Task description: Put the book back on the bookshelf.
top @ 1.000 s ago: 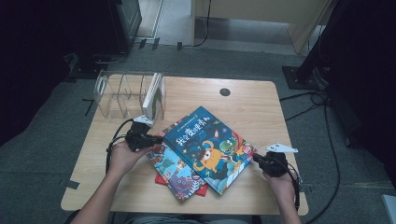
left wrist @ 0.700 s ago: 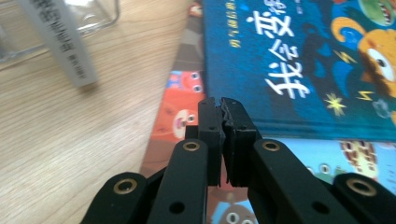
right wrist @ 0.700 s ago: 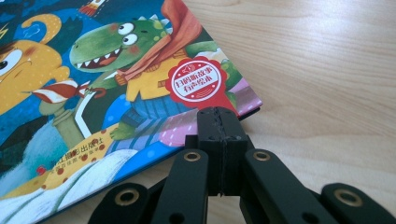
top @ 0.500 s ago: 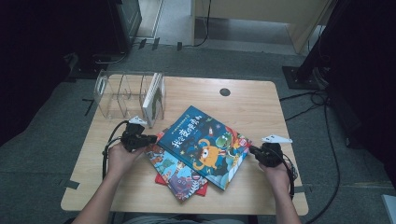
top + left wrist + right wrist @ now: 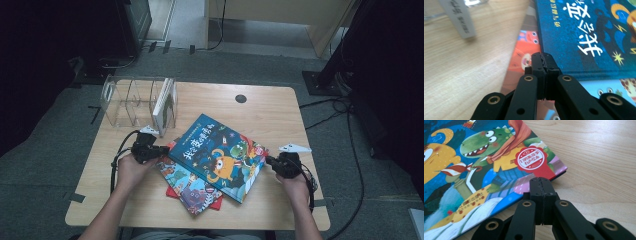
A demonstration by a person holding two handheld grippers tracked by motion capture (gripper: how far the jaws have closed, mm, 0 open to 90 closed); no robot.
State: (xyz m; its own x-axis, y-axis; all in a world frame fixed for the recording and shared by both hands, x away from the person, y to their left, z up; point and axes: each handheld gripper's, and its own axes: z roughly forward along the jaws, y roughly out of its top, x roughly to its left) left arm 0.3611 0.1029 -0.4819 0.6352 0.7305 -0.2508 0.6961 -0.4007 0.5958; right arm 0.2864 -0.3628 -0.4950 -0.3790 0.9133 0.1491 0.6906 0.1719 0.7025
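1. The blue monster picture book (image 5: 220, 156) lies flat and skewed near the middle of the wooden table (image 5: 270, 110), topmost of a small heap: under it are an orange-red picture book (image 5: 520, 56) and a third illustrated book (image 5: 192, 189) that sticks out toward the person.
2. The left gripper (image 5: 162, 149) sits at the blue book's left edge, jaws pressed together with nothing between them, their tips resting by the spine over the orange-red cover.
3. The right gripper (image 5: 270, 161) is at the opposite corner, beside the red seal (image 5: 531, 159); its jaws are likewise together and empty, tips just off the book's edge.
4. Step in hand, as I judge it: squaring or nudging the top book from both sides with closed jaws, before lifting it.
5. The next move likely calls for parting one pair of jaws to pinch the cover's edge, then standing the book in the clear acrylic book rack (image 5: 131, 100), next to the white book (image 5: 164, 105) already upright there.
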